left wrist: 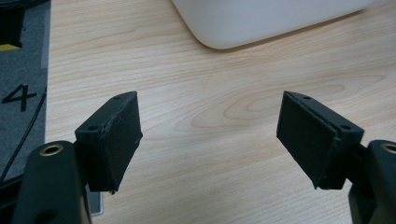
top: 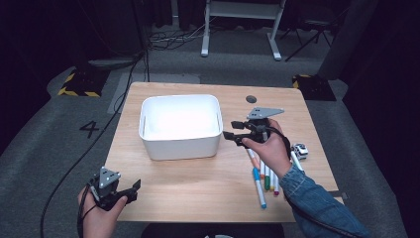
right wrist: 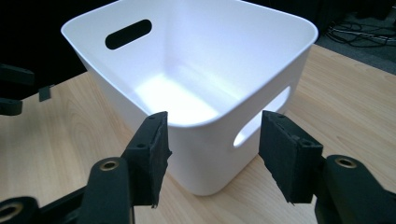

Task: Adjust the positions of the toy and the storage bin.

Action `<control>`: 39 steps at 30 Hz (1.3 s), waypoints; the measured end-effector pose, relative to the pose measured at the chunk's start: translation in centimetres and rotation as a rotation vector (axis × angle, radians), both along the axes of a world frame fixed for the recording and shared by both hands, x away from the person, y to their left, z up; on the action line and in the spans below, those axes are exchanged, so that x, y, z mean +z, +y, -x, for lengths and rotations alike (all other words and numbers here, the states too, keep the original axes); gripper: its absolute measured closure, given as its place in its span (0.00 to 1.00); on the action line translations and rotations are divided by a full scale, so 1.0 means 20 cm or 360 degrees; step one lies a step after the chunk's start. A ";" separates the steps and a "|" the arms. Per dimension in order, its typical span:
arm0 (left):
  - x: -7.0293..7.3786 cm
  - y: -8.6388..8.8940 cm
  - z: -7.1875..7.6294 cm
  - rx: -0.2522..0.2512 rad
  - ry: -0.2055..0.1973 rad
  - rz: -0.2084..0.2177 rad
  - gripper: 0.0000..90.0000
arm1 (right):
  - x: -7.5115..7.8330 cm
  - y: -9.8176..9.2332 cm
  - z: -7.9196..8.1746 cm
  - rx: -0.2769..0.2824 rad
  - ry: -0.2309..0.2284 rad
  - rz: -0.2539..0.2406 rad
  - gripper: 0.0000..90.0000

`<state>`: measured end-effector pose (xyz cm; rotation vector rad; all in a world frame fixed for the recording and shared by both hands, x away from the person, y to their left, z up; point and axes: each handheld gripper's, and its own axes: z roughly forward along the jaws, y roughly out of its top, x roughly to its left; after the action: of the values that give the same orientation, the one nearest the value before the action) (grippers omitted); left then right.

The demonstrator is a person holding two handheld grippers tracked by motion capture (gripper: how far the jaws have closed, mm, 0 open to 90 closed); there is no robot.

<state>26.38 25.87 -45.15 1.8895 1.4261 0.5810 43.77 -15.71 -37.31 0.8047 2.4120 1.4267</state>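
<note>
Right gripper held just beside the right wall of the white plastic bin, jaws spread wide with nothing between them, pointing at the bin (handle slots cut in its side walls). Bin sits mid-table. Felt-tip markers lie under the right forearm, near the front edge. Left gripper at the near left corner, jaws released, empty.

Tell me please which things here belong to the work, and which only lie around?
Belong to the work:
white bin
markers
right gripper, open, facing the bin
left gripper, open

Only lying around:
small black-and-white object
round table hole
</note>
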 end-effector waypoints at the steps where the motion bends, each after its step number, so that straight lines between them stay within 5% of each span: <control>1: 0.00 0.00 0.00 -0.0007 0.0002 -0.0001 0.25 | 0.00 0.03 -0.01 -0.0012 -0.0014 0.0017 0.48; 4: 0.01 -0.02 -0.02 -0.0039 -0.0012 -0.0009 0.24 | 0.00 0.10 -0.01 -0.0064 -0.0108 0.0082 0.47; 9: -0.01 -0.02 -0.05 -0.0054 0.0005 -0.0004 0.24 | -0.02 0.17 -0.04 -0.0074 -0.0065 0.0056 0.45; 12: -0.02 -0.03 -0.06 -0.0067 0.0026 -0.0002 0.24 | -0.04 0.21 -0.09 -0.0154 -0.0067 0.0144 0.47; 17: -0.02 -0.02 -0.07 -0.0069 0.0026 0.0000 0.24 | -0.06 0.20 -0.14 -0.0200 -0.0049 0.0112 0.50; 23: -0.04 -0.01 -0.07 -0.0055 0.0037 0.0010 0.24 | -0.08 0.23 -0.16 -0.0195 -0.0022 0.0187 0.50; 31: -0.04 0.01 -0.06 -0.0029 0.0041 0.0007 0.24 | -0.05 0.18 -0.10 -0.0129 -0.0034 0.0322 0.52; 39: -0.06 -0.02 -0.09 -0.0052 0.0071 0.0000 0.24 | -0.06 0.04 0.05 -0.0072 0.0011 0.0299 0.51</control>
<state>28.21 25.53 -46.40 1.9330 1.4206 0.5261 42.78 -14.95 -38.43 0.8139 2.4704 1.1609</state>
